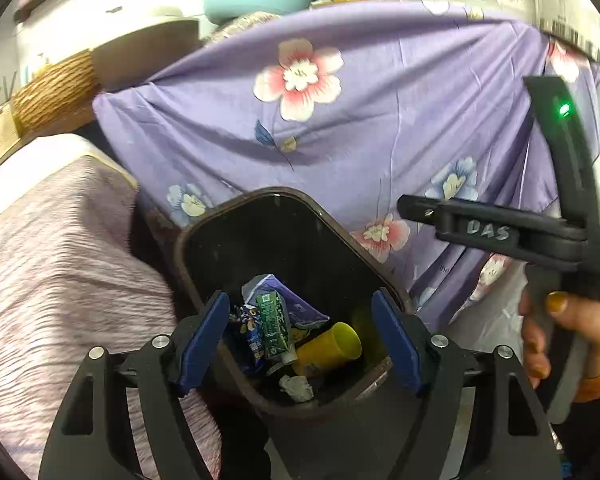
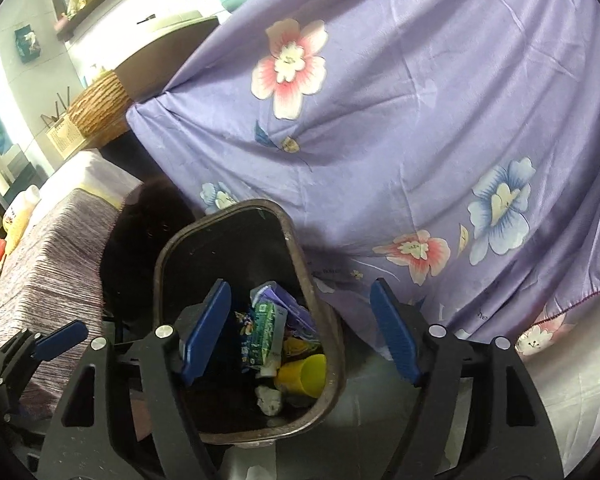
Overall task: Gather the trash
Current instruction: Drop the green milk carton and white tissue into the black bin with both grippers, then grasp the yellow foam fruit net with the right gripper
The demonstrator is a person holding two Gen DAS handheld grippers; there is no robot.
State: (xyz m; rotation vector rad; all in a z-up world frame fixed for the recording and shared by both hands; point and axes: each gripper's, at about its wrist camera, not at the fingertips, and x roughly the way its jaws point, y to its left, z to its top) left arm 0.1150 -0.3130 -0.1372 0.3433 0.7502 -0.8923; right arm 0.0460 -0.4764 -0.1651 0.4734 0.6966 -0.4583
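Bin mouth (image 1: 260, 232) stands open above the trash (upper half bare) — purple cloth (image 1: 380, 120) hangs just behind.

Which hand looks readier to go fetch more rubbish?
Neither clearly, perhaps the right. Both the left gripper and right gripper hang open and empty above the bin, but the right gripper straddles the rim nearer the purple cloth.
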